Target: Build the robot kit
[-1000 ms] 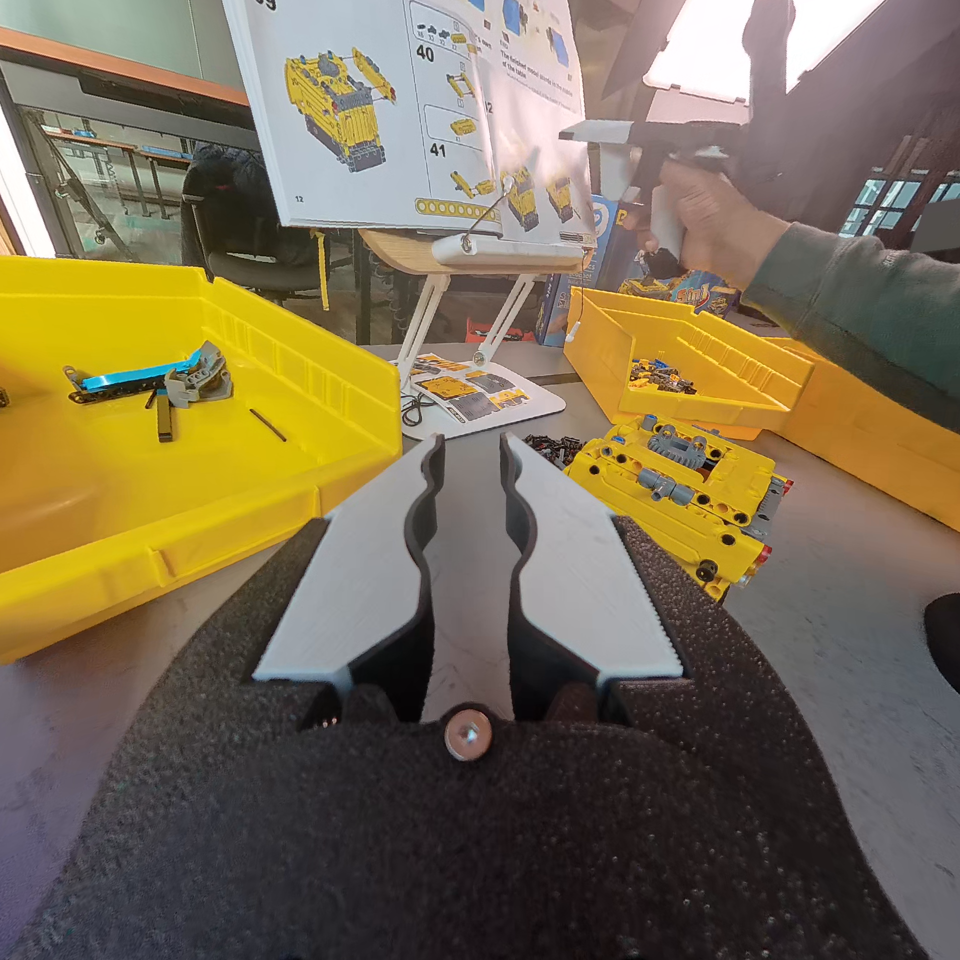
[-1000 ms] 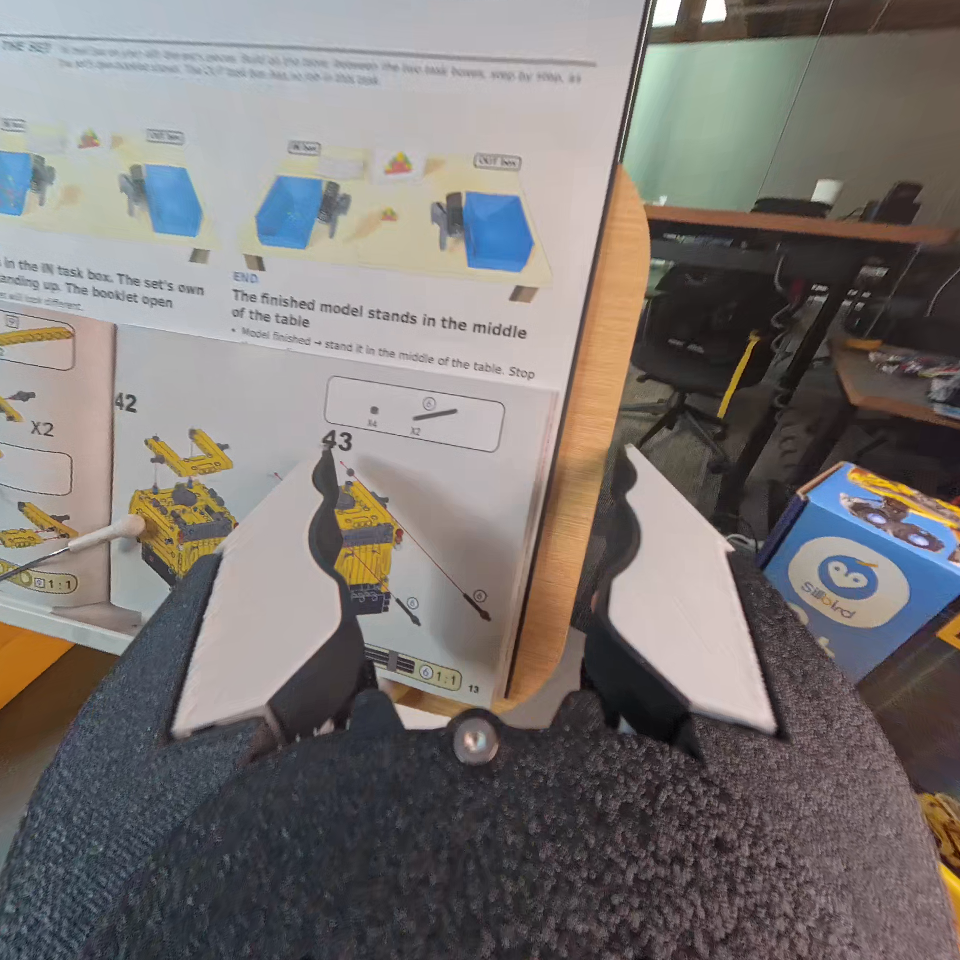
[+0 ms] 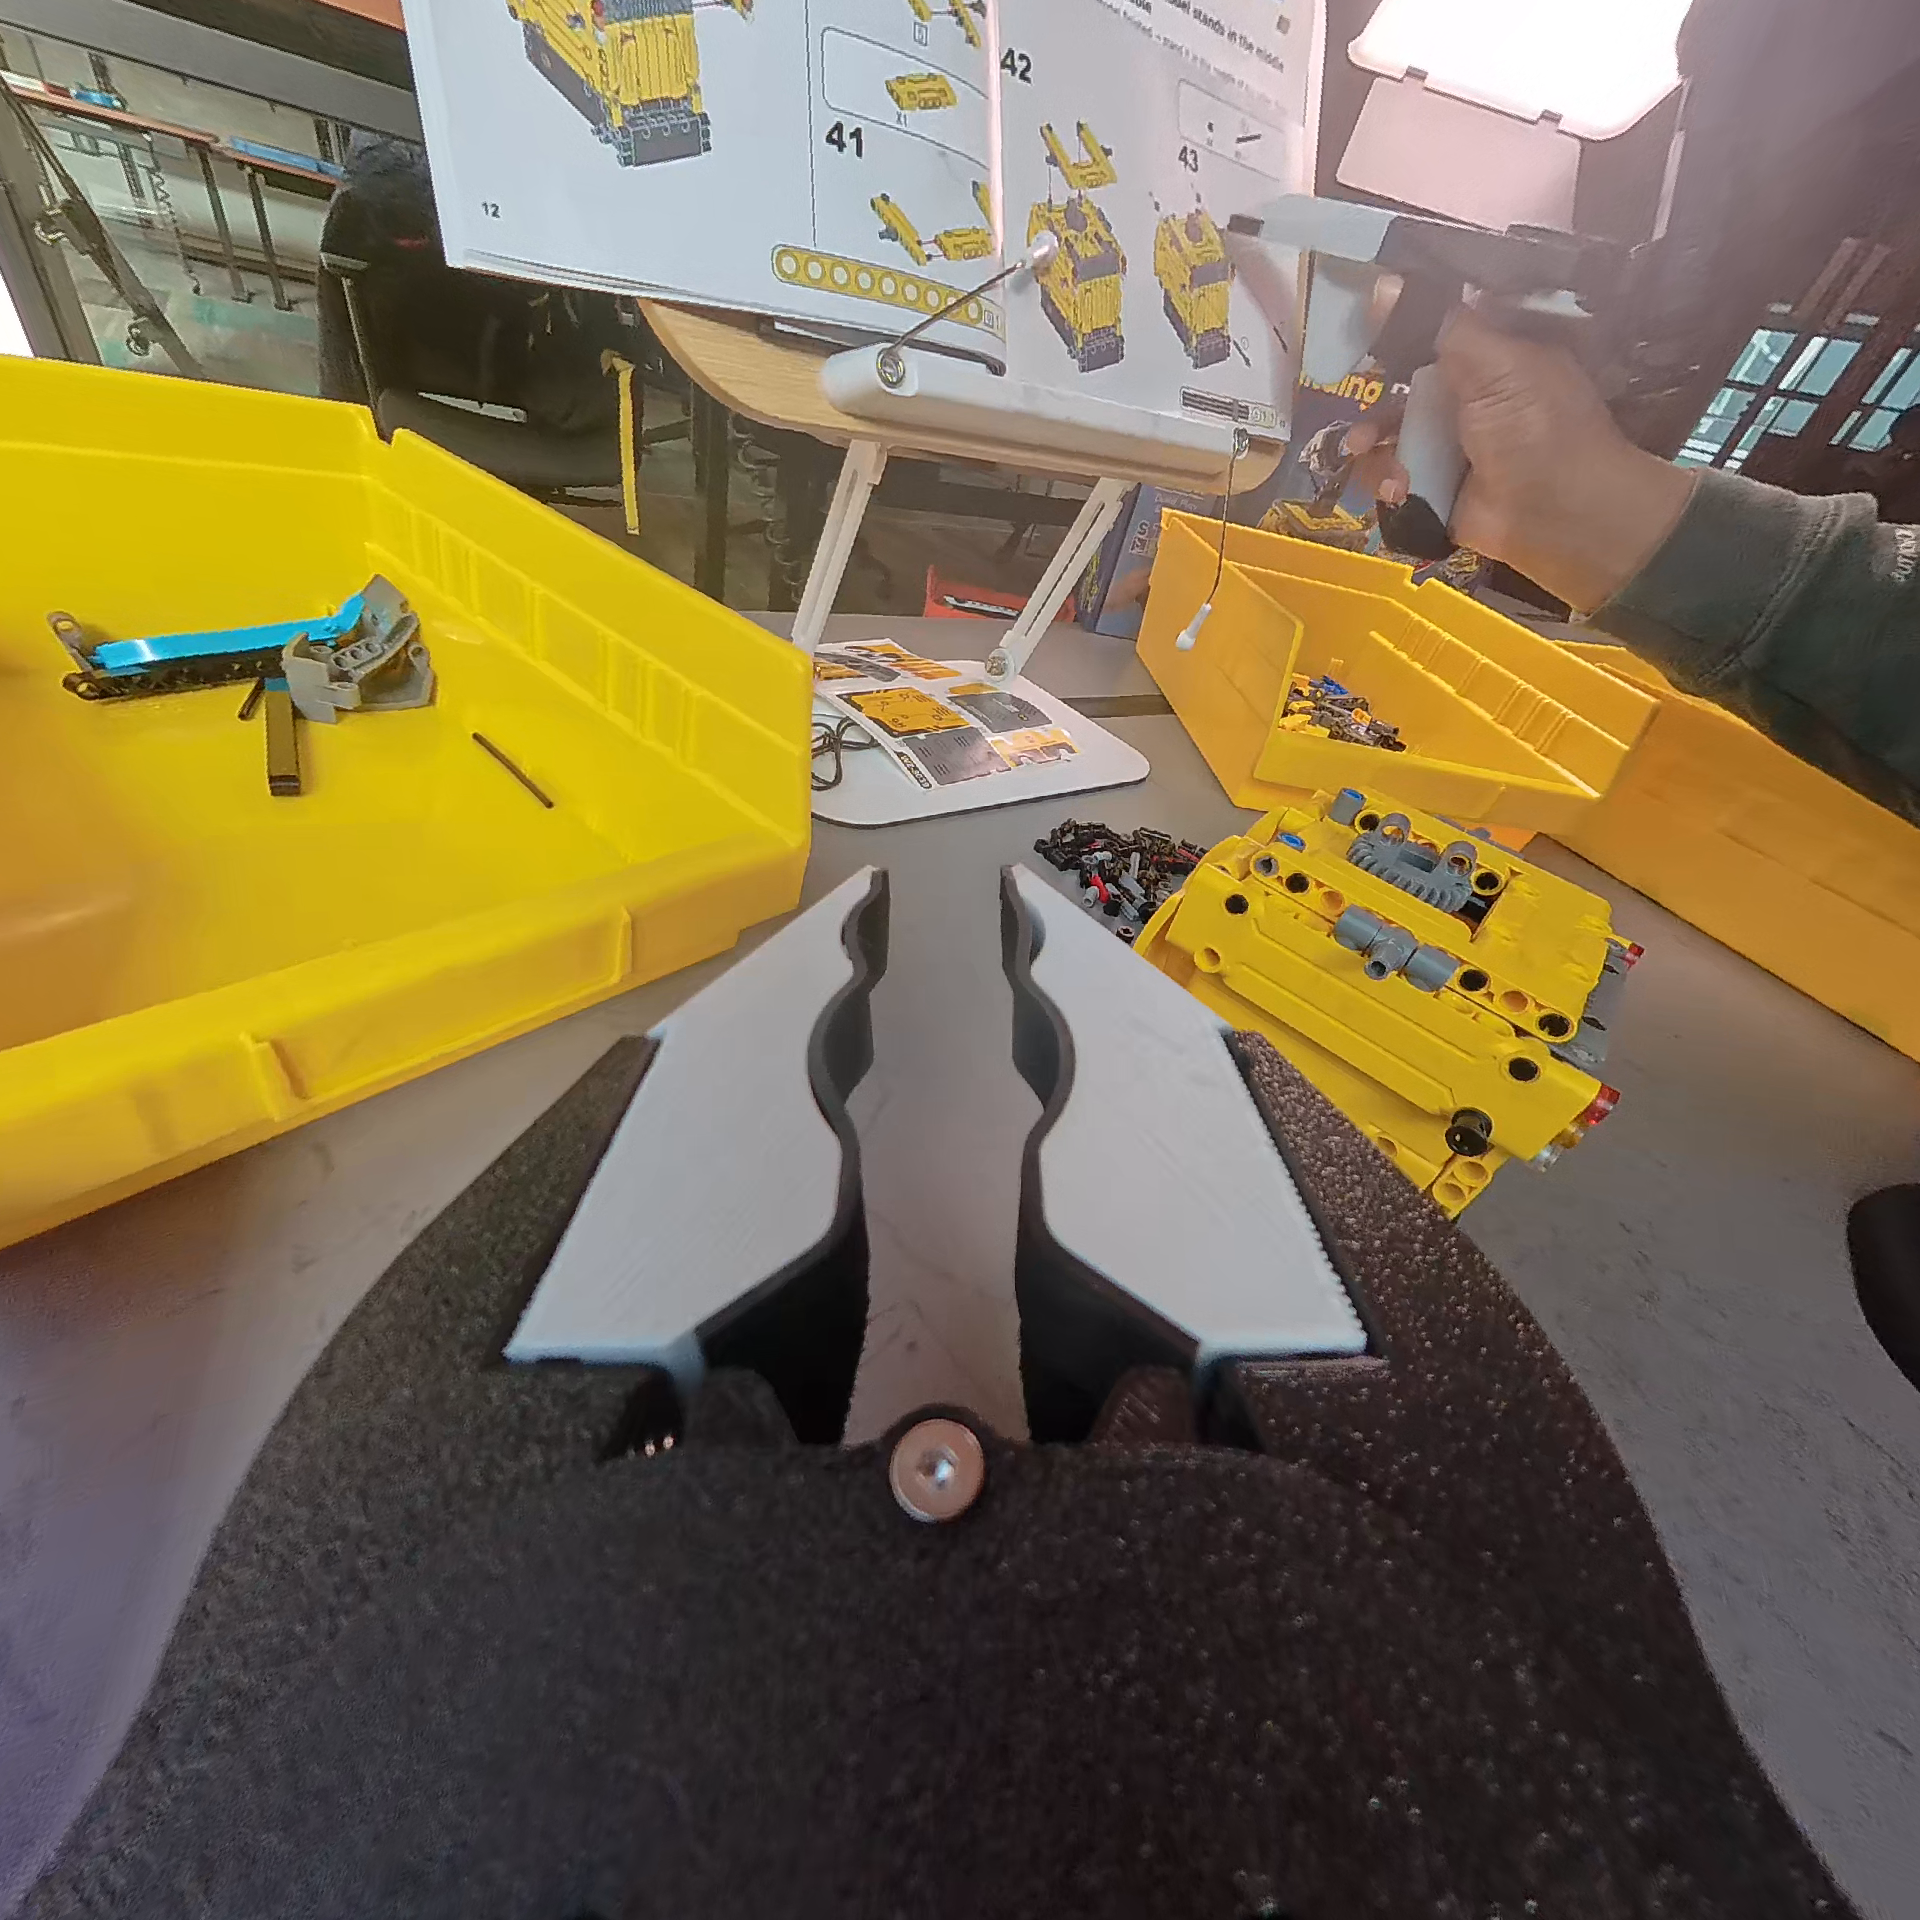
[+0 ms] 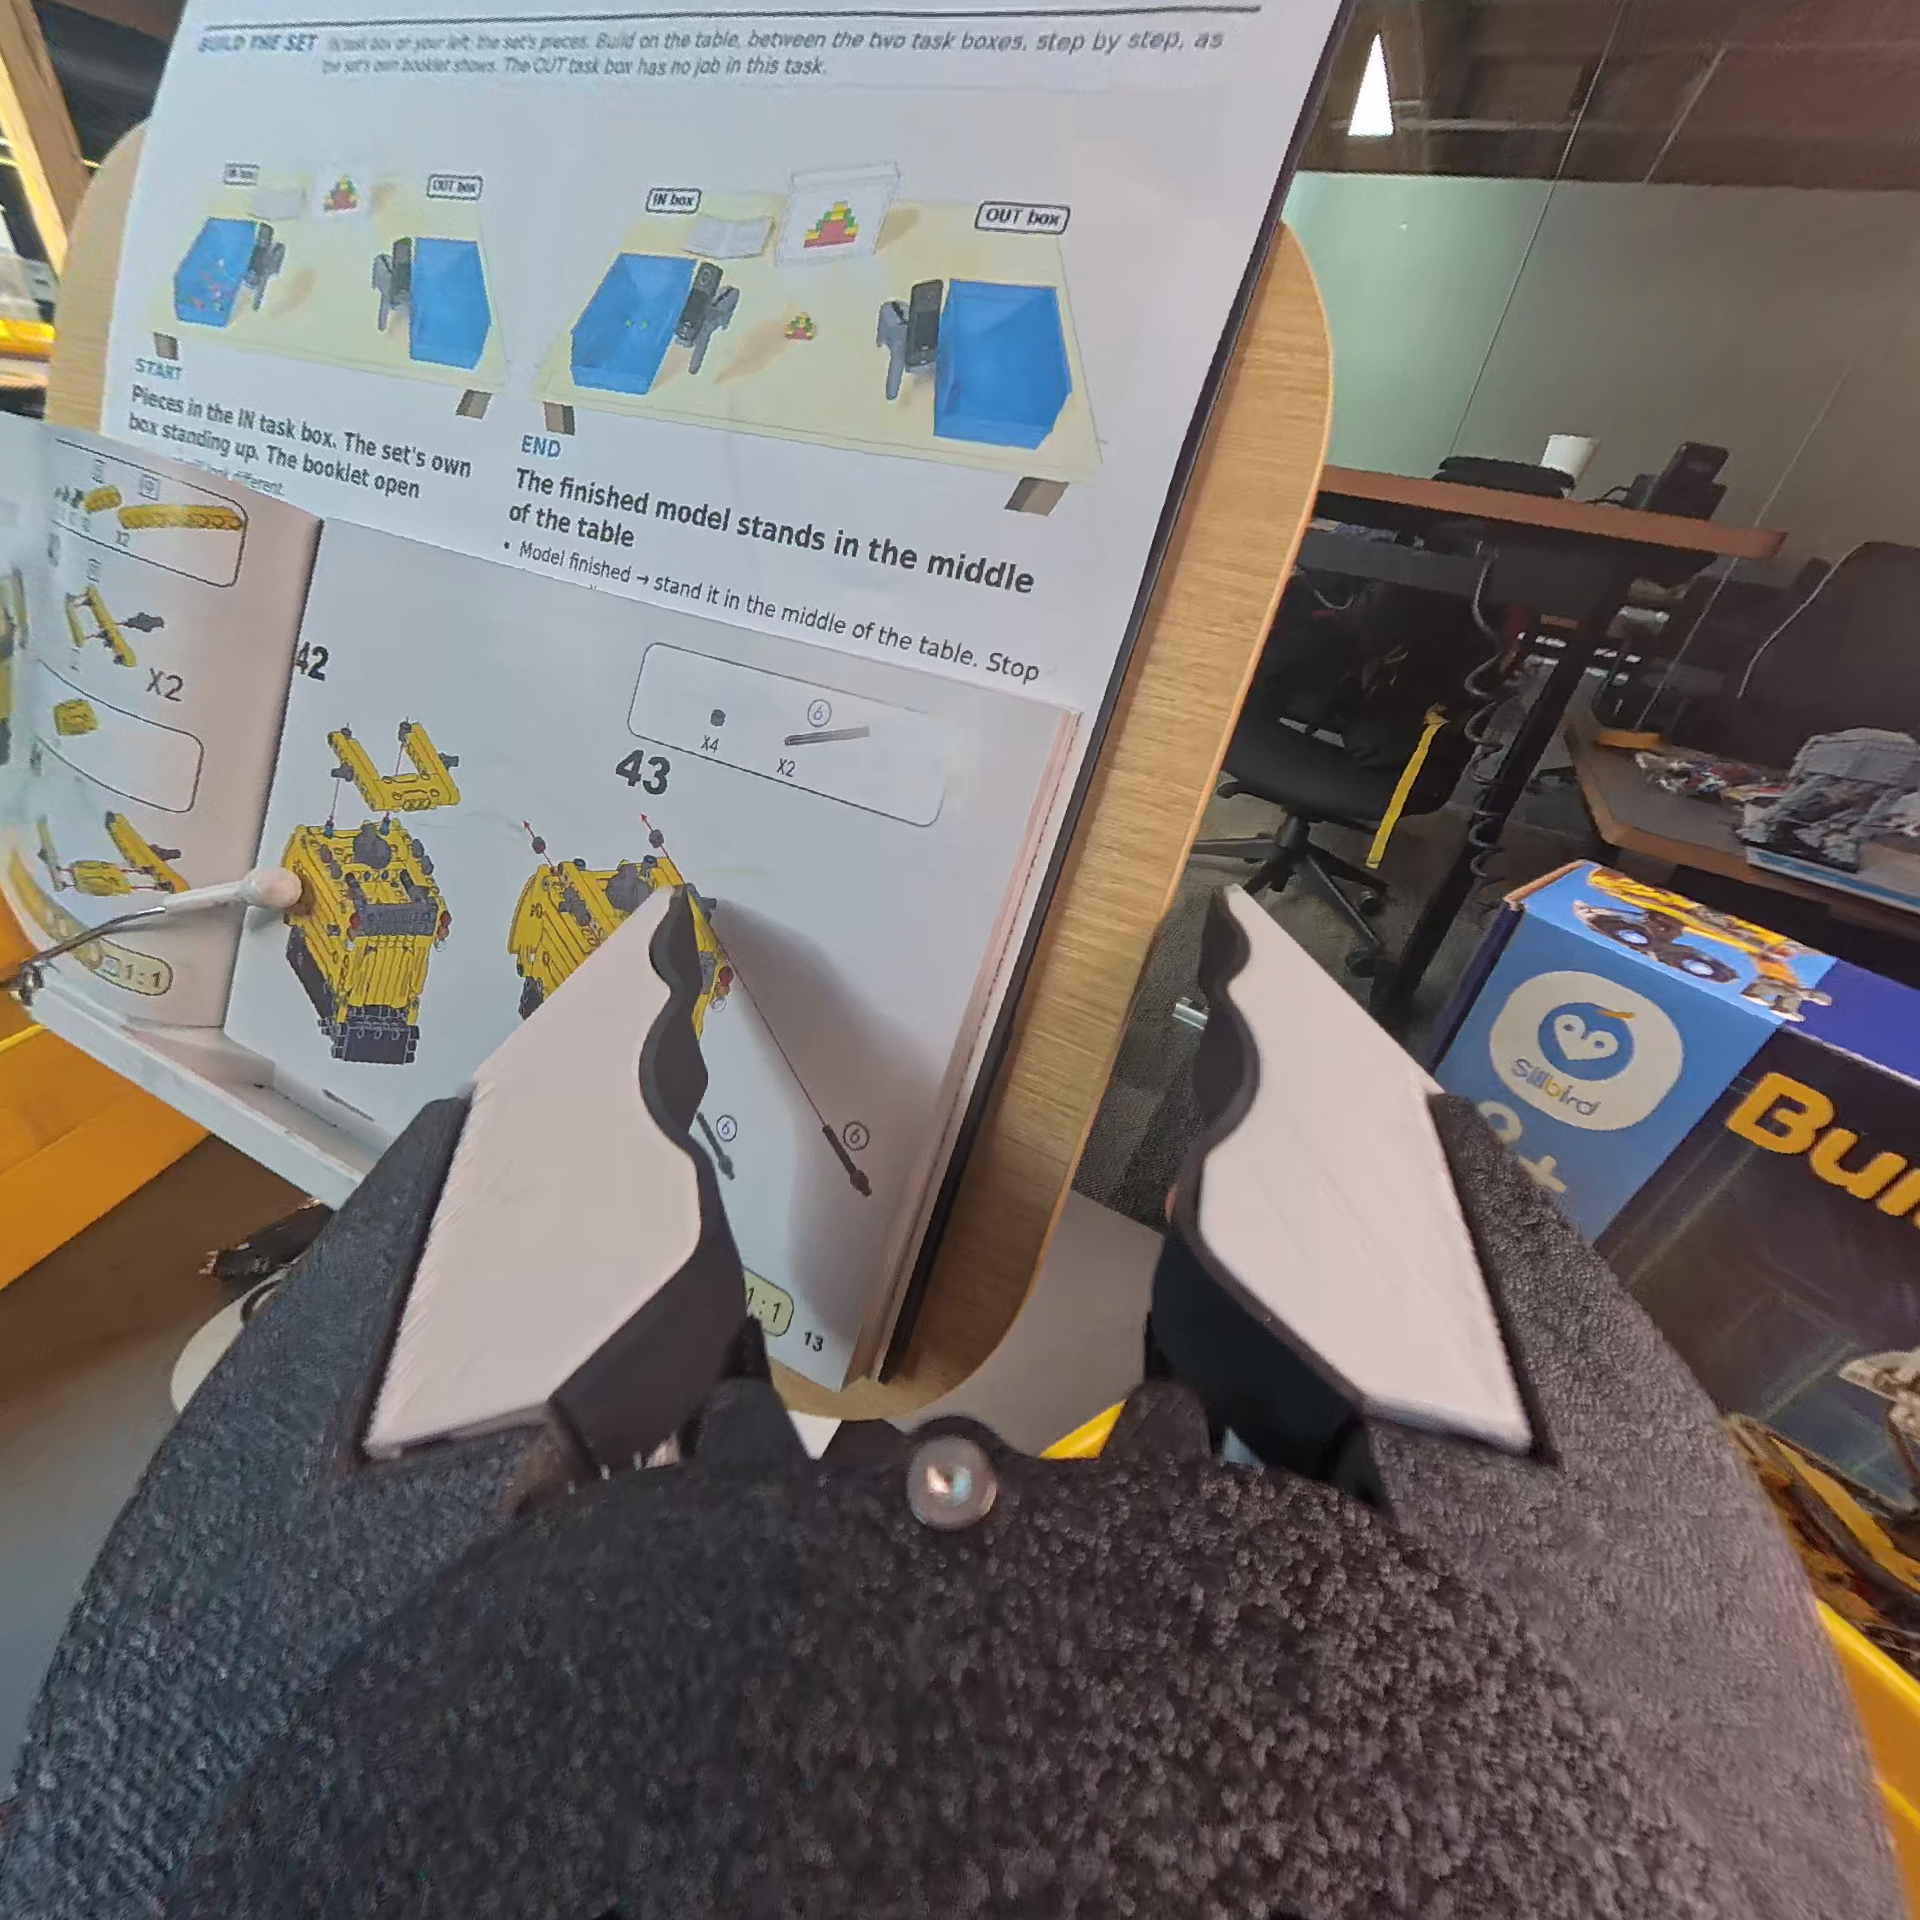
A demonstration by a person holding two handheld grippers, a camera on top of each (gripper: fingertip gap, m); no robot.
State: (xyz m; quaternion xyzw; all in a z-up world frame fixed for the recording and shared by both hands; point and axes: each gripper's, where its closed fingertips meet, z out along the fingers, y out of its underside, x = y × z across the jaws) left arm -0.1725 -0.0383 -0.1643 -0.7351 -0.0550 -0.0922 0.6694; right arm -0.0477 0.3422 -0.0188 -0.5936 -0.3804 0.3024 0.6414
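Hovering with both grey two-finger grippers empty.

The right gripper (image 4: pixel 951 935), fingers spread wide, straddles the white instruction booklet's (image 4: pixel 665 935) right edge at frame centre; grip only its outer page edge, I judge. The left gripper (image 3: pixel 943 894), fingers slightly parted, sits beside the yellow brick-built vehicle body (image 3: pixel 1382 977), centre right.

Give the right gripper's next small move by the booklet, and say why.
Probably ease the right gripper sideways so the open instruction booklet's free page edge on the wooden stand sits between its fingers: they are open and empty, one in front of the page, the other beyond the board's edge.
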